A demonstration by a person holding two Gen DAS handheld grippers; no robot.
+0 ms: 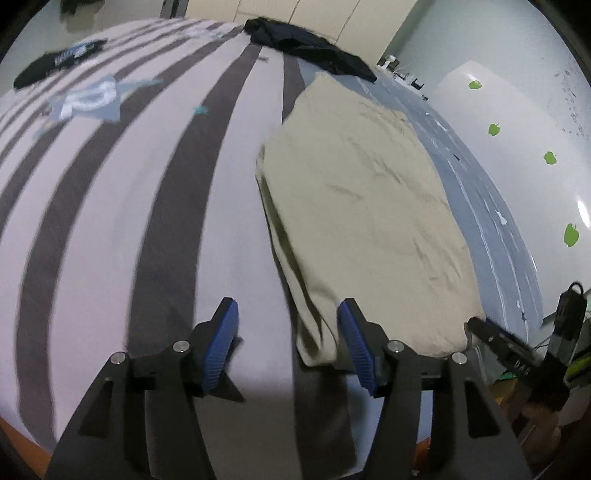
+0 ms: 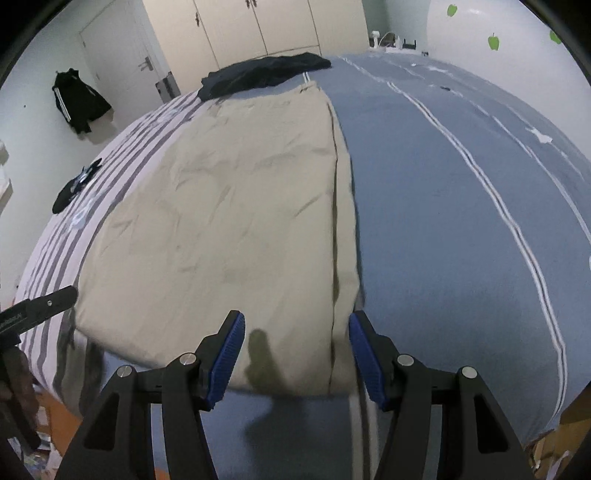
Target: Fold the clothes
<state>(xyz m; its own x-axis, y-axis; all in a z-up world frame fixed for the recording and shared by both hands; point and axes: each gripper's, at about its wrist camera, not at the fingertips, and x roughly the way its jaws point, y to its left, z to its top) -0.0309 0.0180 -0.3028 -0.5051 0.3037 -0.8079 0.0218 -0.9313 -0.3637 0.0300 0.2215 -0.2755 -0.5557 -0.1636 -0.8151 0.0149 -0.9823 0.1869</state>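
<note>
A beige garment (image 1: 369, 206) lies flat on the bed, folded into a long rectangle; it also shows in the right wrist view (image 2: 229, 229). My left gripper (image 1: 288, 343) is open and empty, over the bed at the garment's near left corner. My right gripper (image 2: 295, 362) is open and empty, its jaws either side of the garment's near right edge. The right gripper also shows at the lower right of the left wrist view (image 1: 517, 354), and the left gripper's finger at the left edge of the right wrist view (image 2: 40, 306).
The bed has a striped white-and-grey cover (image 1: 110, 221) on the left and blue cover (image 2: 461, 221) on the right. A dark garment (image 2: 262, 74) lies at the far end, another small dark one (image 1: 55, 62) far left. Wardrobe (image 2: 258, 26) and door beyond; a jacket (image 2: 79, 99) hangs on the wall.
</note>
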